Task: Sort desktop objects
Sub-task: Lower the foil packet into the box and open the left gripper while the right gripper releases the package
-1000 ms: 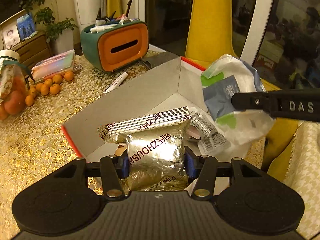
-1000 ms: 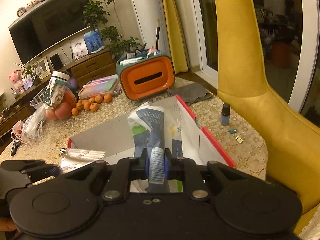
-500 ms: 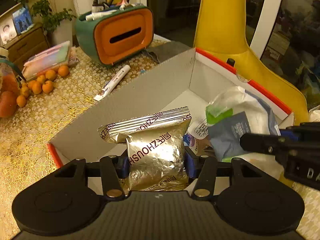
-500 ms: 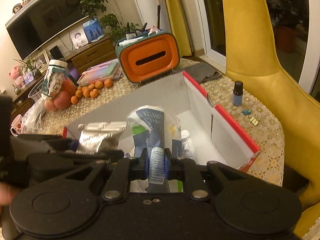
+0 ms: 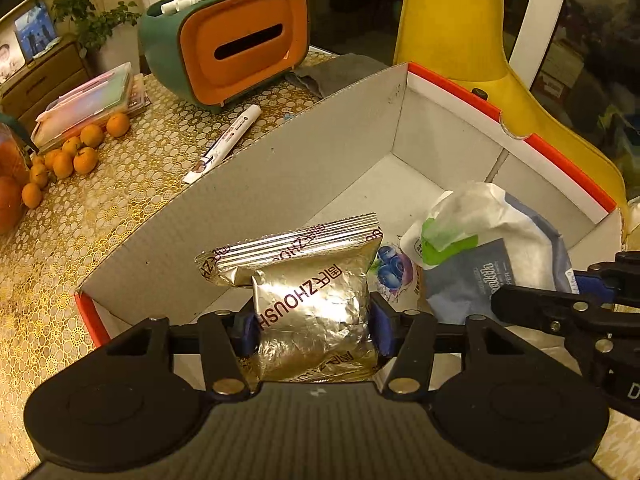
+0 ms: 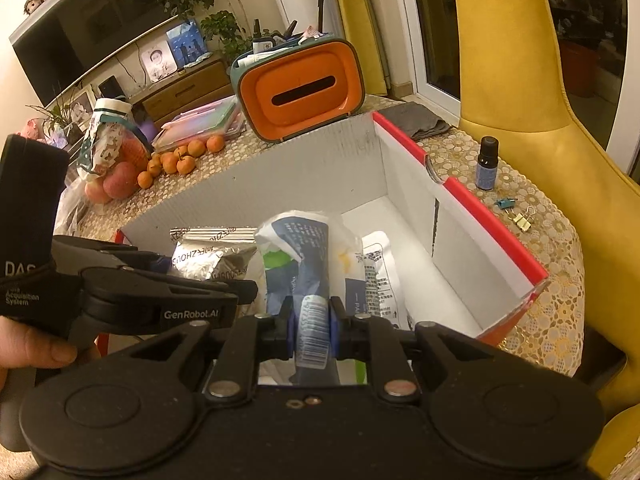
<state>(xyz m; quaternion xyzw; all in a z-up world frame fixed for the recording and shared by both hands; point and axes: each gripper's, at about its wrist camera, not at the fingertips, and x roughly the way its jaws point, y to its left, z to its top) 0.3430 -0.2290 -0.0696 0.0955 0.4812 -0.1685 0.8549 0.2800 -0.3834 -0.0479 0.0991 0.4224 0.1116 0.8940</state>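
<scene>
Over the open white cardboard box with red rim (image 5: pixel 452 92), left gripper (image 5: pixel 312 322) fingers (image 5: pixel 378 326) are opening around a light, crinkly silver foil snack pouch (image 5: pixel 312 304), best pinched mid-body; right gripper (image 6: pixel 312 330) clamps a soft white-and-blue plastic packet (image 6: pixel 300 256).

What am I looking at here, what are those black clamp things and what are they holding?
These are two handheld grippers, each worked by a person, each with a camera looking along its fingers. So one picture is from the left gripper, the other from the right gripper. The left one has a silver foil packet between its pads, and its jaws are opening. The right one is shut on a white and blue pouch. Both hang over an open cardboard box with red edges. On the gold-patterned table sit an orange and green tissue box, small oranges, a marker pen and a small dark bottle.
</scene>
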